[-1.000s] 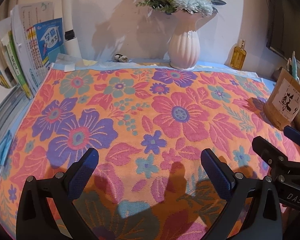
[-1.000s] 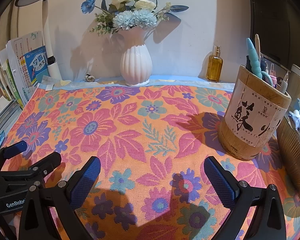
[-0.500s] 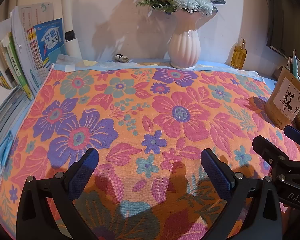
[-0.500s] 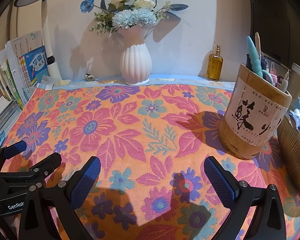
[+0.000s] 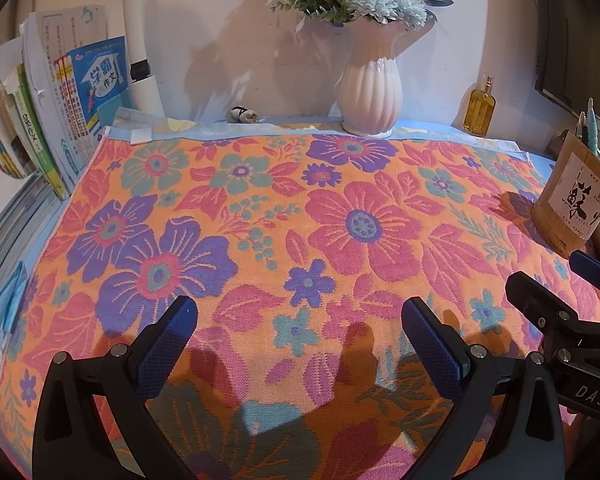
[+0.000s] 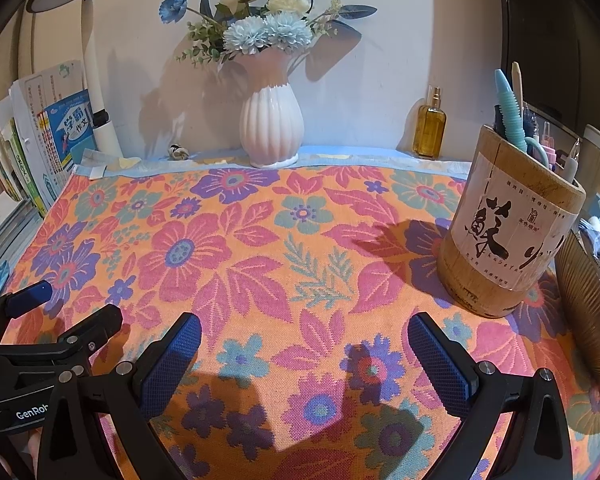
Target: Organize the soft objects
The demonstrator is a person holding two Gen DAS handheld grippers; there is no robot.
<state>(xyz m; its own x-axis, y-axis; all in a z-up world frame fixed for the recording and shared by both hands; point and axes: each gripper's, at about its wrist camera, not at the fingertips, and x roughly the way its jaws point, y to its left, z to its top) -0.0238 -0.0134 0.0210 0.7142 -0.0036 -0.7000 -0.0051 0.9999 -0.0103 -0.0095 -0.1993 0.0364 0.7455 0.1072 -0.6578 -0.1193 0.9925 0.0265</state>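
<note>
An orange towel [image 5: 300, 216] with pink, purple and teal flowers lies spread flat over the desk, seen again in the right wrist view [image 6: 300, 240]. My left gripper [image 5: 300, 324] hovers open over the towel's near part, nothing between its blue pads. My right gripper [image 6: 304, 340] is also open above the near part of the towel, further right. Each gripper shows in the other's view: the right gripper [image 5: 556, 300] at the right edge, the left gripper [image 6: 52, 316] at the left edge.
A white ribbed vase [image 5: 370, 92] with flowers stands at the back edge, an amber bottle [image 5: 478, 110] to its right. A bamboo pen holder [image 6: 508, 236] stands on the towel's right side beside a ribbed brown basket [image 6: 588, 312]. Books [image 5: 56, 120] and a lamp stem [image 5: 140, 40] line the left.
Both grippers have drifted very slightly back from the desk; the towel and the other objects have not moved.
</note>
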